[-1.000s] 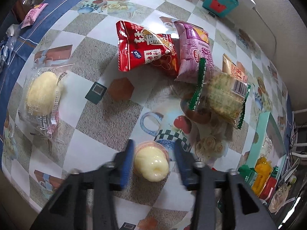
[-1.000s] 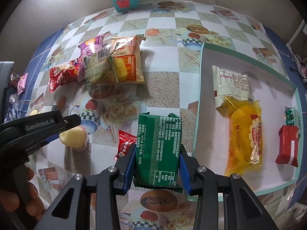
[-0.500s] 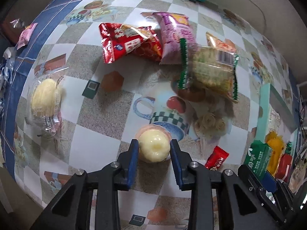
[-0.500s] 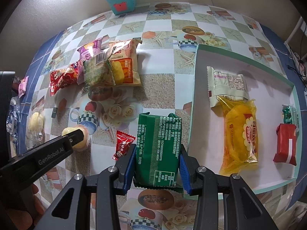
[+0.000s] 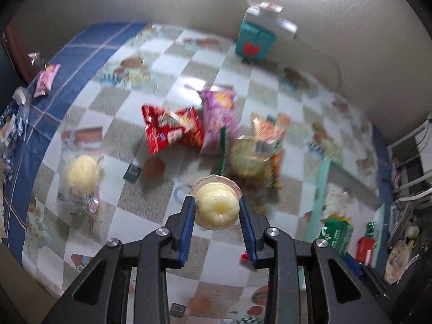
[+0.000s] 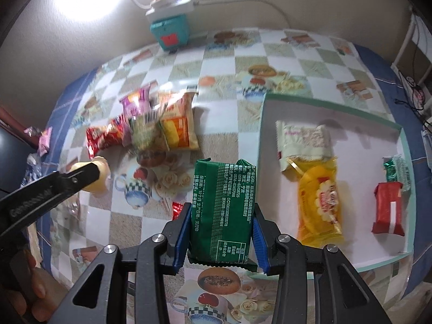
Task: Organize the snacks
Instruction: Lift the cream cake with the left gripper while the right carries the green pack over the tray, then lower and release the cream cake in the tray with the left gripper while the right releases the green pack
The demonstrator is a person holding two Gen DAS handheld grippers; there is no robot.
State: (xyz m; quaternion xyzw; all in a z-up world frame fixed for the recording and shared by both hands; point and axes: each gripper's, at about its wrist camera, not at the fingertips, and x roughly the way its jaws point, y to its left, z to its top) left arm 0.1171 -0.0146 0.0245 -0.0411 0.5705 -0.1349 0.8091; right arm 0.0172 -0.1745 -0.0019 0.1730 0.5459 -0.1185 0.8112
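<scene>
Checkered cloth with printed teapots and roses covers the counter (image 6: pixel 221 62), and a beige wall stands behind it. Nearest to me, the right gripper (image 6: pixel 222 232) has its fingers pinching a green packet (image 6: pixel 222 210), held above the cloth just beside the near left corner of the tray (image 6: pixel 263 145). The left gripper (image 5: pixel 217 210) has its fingers pinching a clear cup of yellow jelly (image 5: pixel 216 205), well to the left of the tray and raised, it seems.

Inside the tray lie a yellow packet (image 6: pixel 320 202), a white packet (image 6: pixel 303 141), a red bar (image 6: pixel 388 210) and a small green sweet (image 6: pixel 397 168). Left of the tray and farther back, a pile of snack bags (image 6: pixel 151 132) waits.

I judge both pieces are in transport. Next, each must go over the tray rim and be released on bare floor, without landing on the packets there.
</scene>
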